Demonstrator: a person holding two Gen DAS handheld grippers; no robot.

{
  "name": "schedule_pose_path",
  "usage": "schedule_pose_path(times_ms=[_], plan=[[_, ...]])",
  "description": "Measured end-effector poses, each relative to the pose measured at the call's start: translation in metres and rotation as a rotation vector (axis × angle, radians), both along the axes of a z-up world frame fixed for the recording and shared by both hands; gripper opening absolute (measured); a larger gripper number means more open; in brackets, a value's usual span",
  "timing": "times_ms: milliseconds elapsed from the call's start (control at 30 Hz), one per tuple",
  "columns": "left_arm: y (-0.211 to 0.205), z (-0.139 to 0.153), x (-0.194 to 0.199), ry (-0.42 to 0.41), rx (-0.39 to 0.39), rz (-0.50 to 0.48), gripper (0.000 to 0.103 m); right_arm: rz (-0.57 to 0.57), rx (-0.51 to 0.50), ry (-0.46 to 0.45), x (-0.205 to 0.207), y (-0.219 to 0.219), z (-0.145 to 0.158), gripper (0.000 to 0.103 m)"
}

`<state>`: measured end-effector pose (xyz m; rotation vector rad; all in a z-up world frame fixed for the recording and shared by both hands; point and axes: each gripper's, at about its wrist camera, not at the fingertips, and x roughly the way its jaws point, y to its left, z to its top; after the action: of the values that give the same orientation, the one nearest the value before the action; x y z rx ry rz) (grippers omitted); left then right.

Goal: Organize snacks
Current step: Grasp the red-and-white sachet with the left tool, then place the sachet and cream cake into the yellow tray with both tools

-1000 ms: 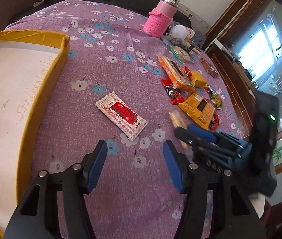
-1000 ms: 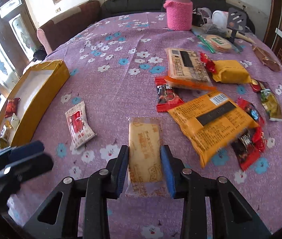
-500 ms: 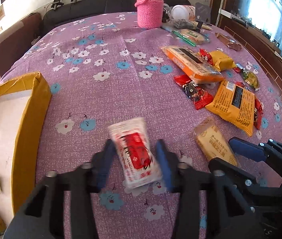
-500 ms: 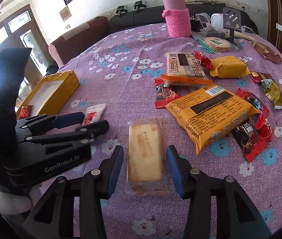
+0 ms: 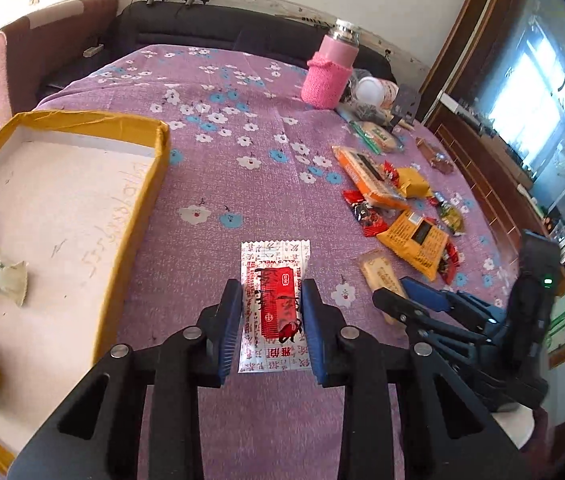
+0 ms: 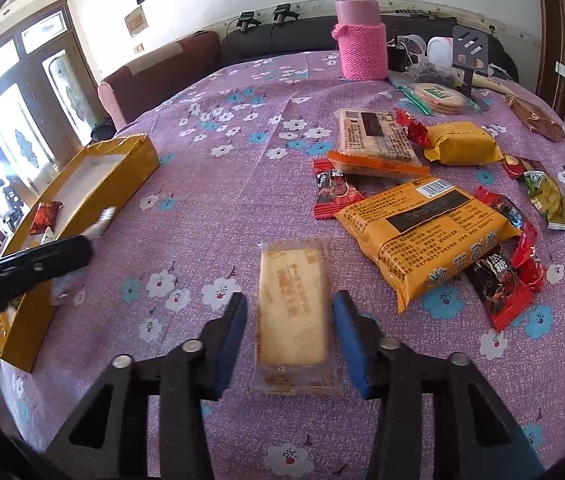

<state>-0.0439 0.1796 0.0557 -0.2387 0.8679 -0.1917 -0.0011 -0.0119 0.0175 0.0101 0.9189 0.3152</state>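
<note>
My left gripper (image 5: 270, 312) is shut on a white and red snack packet (image 5: 274, 300) and holds it above the purple floral cloth, right of the yellow cardboard box (image 5: 134, 220). The box holds several small snacks at its left end. My right gripper (image 6: 290, 332) is open, its fingers on either side of a pale biscuit packet (image 6: 294, 312) that lies flat on the cloth. The right gripper also shows in the left wrist view (image 5: 402, 296), beside the same biscuit packet (image 5: 380, 272).
A pile of snacks lies to the right: a large orange pack (image 6: 426, 228), an orange-edged biscuit pack (image 6: 374, 140), a yellow wrapped cake (image 6: 462, 144) and small red packets (image 6: 334, 196). A pink knitted flask (image 6: 360, 36) and clutter stand at the back.
My left gripper closed on the white and red packet and lifted it off the cloth towards the box side. My right gripper opened wider around the biscuit packet, which stayed on the cloth.
</note>
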Motion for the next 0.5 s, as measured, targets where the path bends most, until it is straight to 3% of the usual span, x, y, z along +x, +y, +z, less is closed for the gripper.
schedule_pose_path(times_ms=[133, 267, 367, 500], plan=[[0.035, 0.021, -0.030, -0.051, -0.056, 0.046, 0.027, -0.014, 0.006, 0.008, 0.001, -0.001, 0.001, 0.034], [0.070, 0.032, -0.054, -0.085, -0.050, 0.113, 0.027, -0.033, 0.093, 0.035, -0.001, -0.005, 0.013, 0.034], [0.094, 0.027, -0.067, -0.076, -0.031, 0.169, 0.028, 0.001, 0.177, 0.031, -0.005, 0.006, 0.037, 0.034], [0.116, 0.007, -0.074, -0.039, -0.039, 0.219, 0.028, 0.122, 0.247, 0.037, -0.010, 0.056, 0.067, 0.034]])
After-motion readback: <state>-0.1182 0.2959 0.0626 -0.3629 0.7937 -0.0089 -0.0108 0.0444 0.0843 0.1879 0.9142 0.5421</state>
